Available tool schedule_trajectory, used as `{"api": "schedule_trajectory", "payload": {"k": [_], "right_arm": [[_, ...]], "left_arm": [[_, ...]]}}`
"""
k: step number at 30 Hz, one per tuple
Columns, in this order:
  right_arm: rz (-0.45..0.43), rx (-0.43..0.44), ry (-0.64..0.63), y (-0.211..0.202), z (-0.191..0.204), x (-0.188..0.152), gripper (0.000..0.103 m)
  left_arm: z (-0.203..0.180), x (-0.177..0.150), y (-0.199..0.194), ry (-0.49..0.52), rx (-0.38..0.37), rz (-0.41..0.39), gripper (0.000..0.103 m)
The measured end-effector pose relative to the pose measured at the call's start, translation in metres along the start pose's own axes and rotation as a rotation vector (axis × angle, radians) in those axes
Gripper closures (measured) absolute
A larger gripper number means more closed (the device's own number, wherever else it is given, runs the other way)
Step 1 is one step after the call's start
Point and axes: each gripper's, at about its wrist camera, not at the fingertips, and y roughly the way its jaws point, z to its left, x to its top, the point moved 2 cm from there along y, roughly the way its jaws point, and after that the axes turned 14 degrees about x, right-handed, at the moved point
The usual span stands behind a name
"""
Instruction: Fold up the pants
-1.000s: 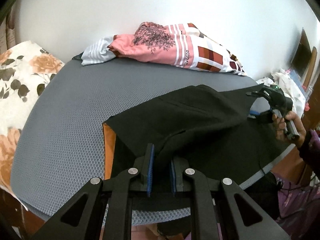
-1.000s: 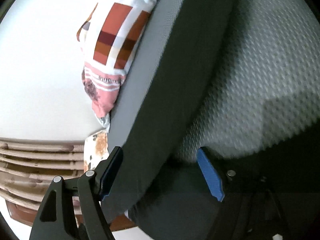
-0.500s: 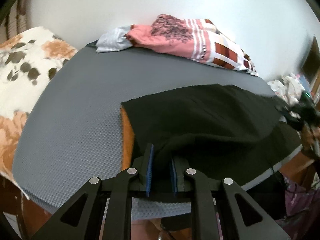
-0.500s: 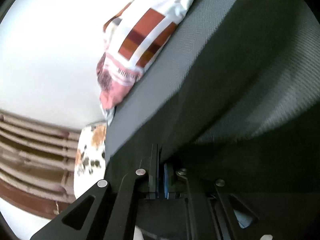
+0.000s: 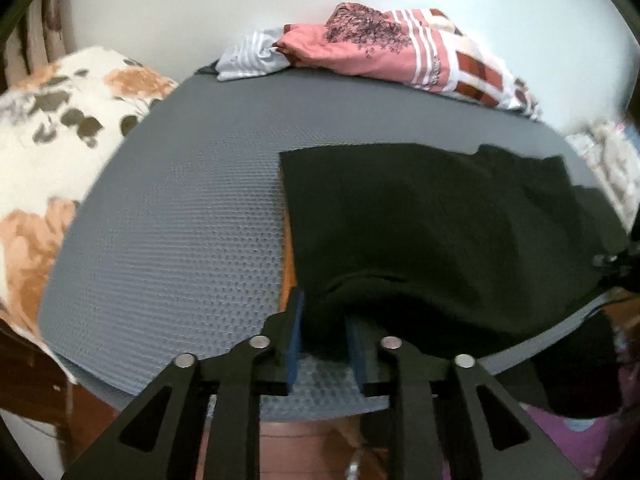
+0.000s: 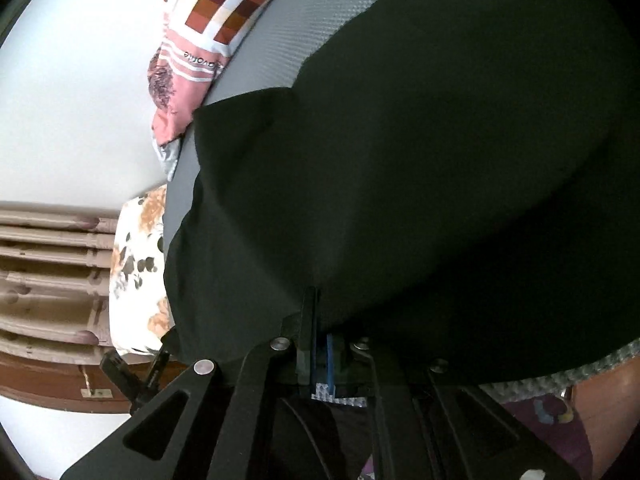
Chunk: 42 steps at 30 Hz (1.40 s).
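— Where are the pants?

— I see the black pants [image 5: 420,232] lying across the grey textured mat [image 5: 180,240], spreading from the centre toward three o'clock in the left wrist view, one end hanging off the mat edge near four o'clock.

— And your left gripper [image 5: 325,334]?

— Its blue pads pinch a bunched fold of the pants at six o'clock, near the mat's front edge.

— The right gripper [image 6: 320,354]?

— I read its jaws as nearly pressed together on the fabric edge — the pants fill most of that view. A pink patterned cloth [image 5: 396,52] sits at twelve o'clock, a floral pillow [image 5: 52,128] at nine.
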Motion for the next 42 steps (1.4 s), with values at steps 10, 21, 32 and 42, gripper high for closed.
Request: {"api": "schedule_trajectory", "payload": {"k": [10,21,32,42], "right_arm": [[0.002,0.023,-0.015,0.000,0.005,-0.002,0.098],[-0.020,0.083,0.014,0.001,-0.014,-0.002,0.099],[-0.087,0.147,-0.094,-0.037,-0.018,0.017,0.084],[-0.493,0.294,0.096,-0.176,-0.120,0.140,0.081]], "left_arm": [[0.059,0.018,-0.061,-0.166,0.299,-0.168,0.035],[-0.147,0.060,-0.054,0.134,-0.233,-0.110,0.039],[-0.189,0.025,0.008,0.218,-0.210,0.005,0.048],[-0.189,0.024,0.007,0.210,-0.195,-0.017,0.048]]}}
